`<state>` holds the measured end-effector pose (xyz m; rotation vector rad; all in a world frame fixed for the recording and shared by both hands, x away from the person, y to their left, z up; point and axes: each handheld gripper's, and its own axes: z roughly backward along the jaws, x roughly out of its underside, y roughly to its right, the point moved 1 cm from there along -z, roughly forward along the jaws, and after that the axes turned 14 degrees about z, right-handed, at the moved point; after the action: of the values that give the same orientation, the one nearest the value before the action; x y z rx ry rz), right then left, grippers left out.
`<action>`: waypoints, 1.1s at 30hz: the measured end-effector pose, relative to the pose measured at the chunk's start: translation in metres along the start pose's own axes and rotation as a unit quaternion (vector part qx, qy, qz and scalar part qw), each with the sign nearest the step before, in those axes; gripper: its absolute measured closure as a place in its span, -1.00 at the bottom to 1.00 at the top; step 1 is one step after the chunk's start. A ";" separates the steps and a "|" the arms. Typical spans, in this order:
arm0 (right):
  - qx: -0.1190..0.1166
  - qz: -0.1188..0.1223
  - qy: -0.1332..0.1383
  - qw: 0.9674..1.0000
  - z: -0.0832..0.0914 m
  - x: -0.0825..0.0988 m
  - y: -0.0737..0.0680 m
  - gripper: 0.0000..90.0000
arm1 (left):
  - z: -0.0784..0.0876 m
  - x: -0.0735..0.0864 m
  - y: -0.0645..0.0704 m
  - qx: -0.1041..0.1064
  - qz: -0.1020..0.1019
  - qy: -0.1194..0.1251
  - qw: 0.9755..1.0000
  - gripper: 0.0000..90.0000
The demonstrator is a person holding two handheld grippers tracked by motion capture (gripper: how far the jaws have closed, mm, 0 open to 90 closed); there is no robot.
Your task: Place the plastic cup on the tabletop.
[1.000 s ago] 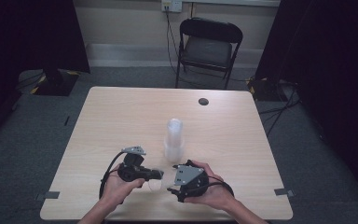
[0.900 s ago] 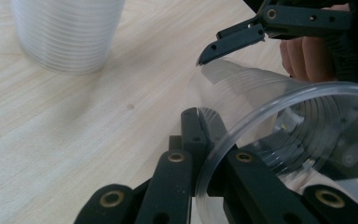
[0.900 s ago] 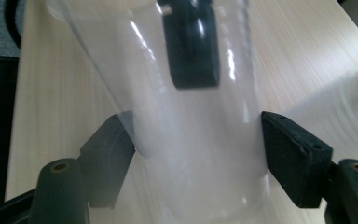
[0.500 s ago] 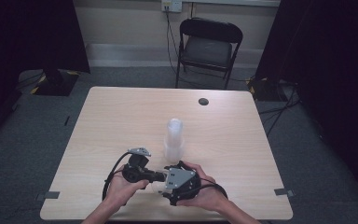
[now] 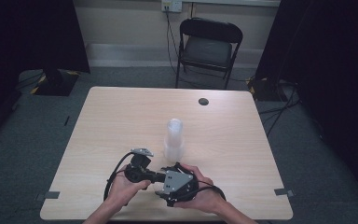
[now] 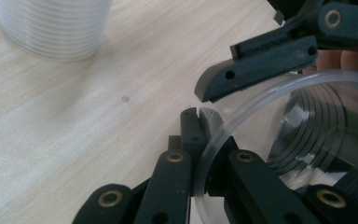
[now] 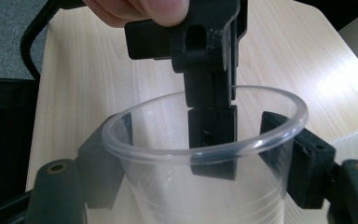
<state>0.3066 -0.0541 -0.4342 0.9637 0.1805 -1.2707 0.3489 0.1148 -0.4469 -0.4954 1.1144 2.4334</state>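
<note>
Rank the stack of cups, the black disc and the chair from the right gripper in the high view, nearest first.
From the right gripper:
1. Stack of cups, mid-table, just beyond it.
2. Black disc, near the table's far edge.
3. Chair, on the floor past the table.

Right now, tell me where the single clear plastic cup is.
The single clear plastic cup sits between both grippers at the table's near edge: the right gripper straddles its body, the left gripper pinches its rim, near the cup stack.
</note>
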 end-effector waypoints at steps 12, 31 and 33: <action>0.010 -0.014 0.014 1.000 0.004 0.003 0.002 -0.33 | 0.003 0.001 -0.002 0.009 -0.008 0.033 0.999 0.85; 0.029 -0.068 0.016 0.997 0.010 0.014 0.008 -0.33 | 0.014 0.001 -0.001 -0.033 -0.032 0.120 0.992 0.07; 0.032 -0.078 0.017 0.996 0.011 0.017 0.009 -0.33 | 0.016 0.001 -0.001 -0.046 -0.030 0.129 0.990 0.00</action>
<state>0.3164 -0.0742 -0.4329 1.0437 0.2471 -1.4101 0.3461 0.1281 -0.4387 -0.8817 1.0724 2.4265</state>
